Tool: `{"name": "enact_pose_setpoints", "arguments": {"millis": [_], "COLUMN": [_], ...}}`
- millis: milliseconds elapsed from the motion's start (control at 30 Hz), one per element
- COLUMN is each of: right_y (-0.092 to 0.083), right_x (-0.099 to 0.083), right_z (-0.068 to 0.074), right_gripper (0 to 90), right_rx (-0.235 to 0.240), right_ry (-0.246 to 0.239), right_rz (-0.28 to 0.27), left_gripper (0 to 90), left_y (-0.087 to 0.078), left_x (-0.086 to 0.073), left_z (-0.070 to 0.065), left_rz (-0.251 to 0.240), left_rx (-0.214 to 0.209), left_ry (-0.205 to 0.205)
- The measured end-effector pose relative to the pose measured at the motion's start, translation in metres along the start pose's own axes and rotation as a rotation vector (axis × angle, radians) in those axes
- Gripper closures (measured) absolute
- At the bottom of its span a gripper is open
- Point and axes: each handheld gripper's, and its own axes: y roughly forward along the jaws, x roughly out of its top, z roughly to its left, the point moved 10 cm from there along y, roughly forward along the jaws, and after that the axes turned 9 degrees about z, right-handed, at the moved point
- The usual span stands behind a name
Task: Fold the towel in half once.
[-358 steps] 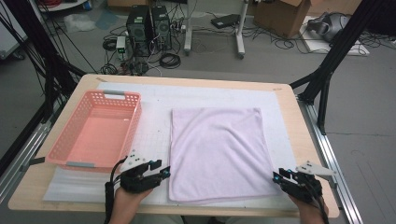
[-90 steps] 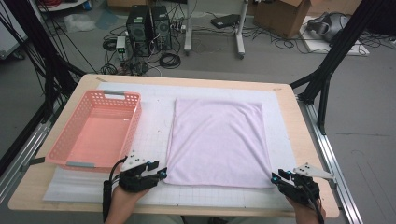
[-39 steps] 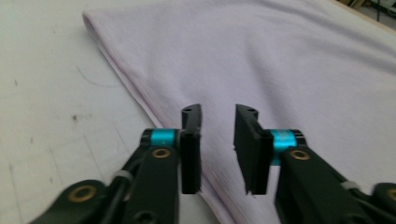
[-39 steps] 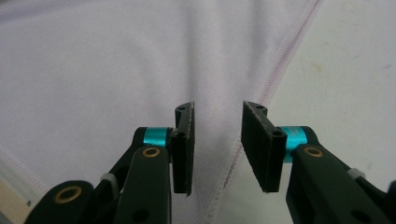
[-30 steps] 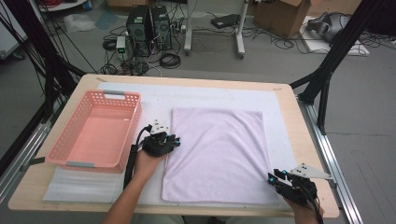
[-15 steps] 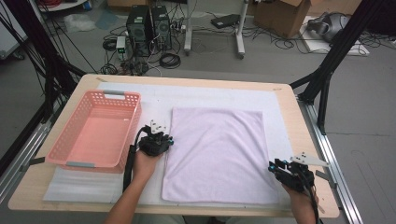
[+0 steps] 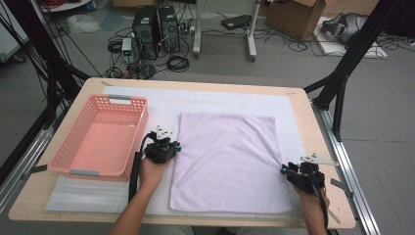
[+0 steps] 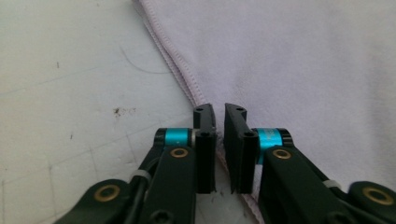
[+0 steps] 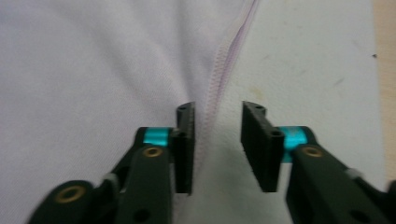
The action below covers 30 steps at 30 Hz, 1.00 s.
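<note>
I have the lilac towel (image 7: 230,161) lying flat on the counter (image 7: 313,112), beside the pink basket (image 7: 98,139). My left hand-held gripper (image 7: 169,145) has just been closing to a narrow gap astride its left hem (nothing pinched yet); my right hand-held gripper (image 9: 217,140) has just been opening, set to straddle the right hem for a matched grasp.

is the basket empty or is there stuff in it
Empty. The high view shows the pink basket with a bare floor, sitting left of the towel.
</note>
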Motion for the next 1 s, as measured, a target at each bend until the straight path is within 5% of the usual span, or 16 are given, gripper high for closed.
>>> {"name": "enact_pose_setpoints", "arguments": {"millis": [133,267,400,567,1000], "right_y": [-0.016,-0.032,-0.038,-0.037,-0.046], "right_x": [0.003,0.011,0.016,0.020,0.023], "right_z": [-0.001,0.006,0.018,0.024,0.021], "right_gripper": [46.7,41.2,29.9,20.8,17.9], "right_rx": [0.056,0.119,0.164,0.139,0.146], "right_ry": [-0.020,-0.096,-0.151,-0.189,-0.162], "right_rz": [-0.069,-0.158,-0.195,-0.200,-0.249], "left_gripper": [59.9,46.5,32.4,17.5,19.5], "left_y": [-0.016,-0.027,-0.036,-0.047,-0.058], "left_x": [0.007,0.008,0.008,0.006,0.005], "left_z": [-0.007,-0.016,-0.017,-0.019,-0.025], "left_rz": [-0.075,-0.137,-0.190,-0.242,-0.286], "left_rx": [-0.078,-0.165,-0.203,-0.236,-0.268], "left_ry": [-0.028,0.004,0.018,0.035,0.080]}}
